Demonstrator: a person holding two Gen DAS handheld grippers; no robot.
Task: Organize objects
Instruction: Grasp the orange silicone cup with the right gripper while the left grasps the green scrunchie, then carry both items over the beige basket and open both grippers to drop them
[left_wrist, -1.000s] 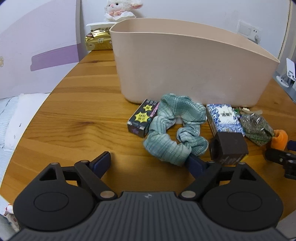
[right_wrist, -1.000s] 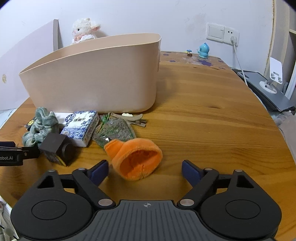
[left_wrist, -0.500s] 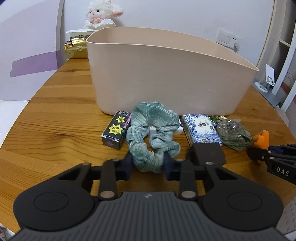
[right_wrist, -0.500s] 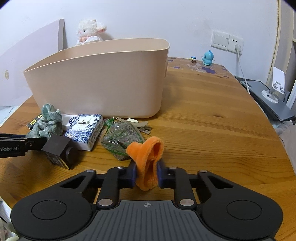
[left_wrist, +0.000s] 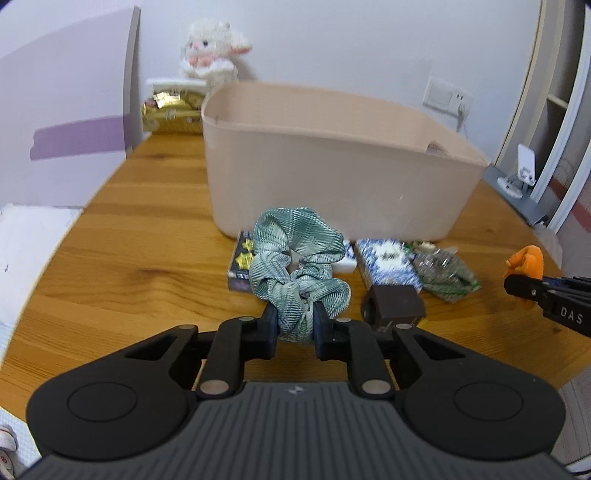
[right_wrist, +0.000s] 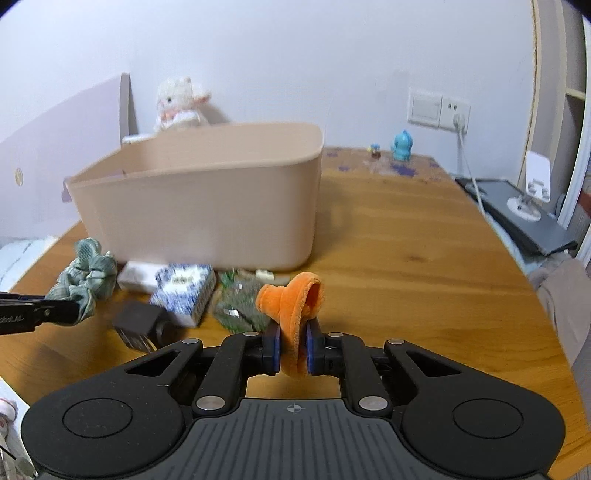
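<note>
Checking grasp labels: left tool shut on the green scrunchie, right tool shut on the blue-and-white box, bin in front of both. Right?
One error. The right tool is shut on the orange plush piece, not the blue-and-white box, which lies on the table; the right wrist view shows it. The left tool is shut on the green scrunchie, bin ahead.

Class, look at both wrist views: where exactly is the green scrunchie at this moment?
The green scrunchie is pinched between the left gripper fingers, in front of the beige bin, with the star-printed box to its left and the dark cube to its right.
</note>
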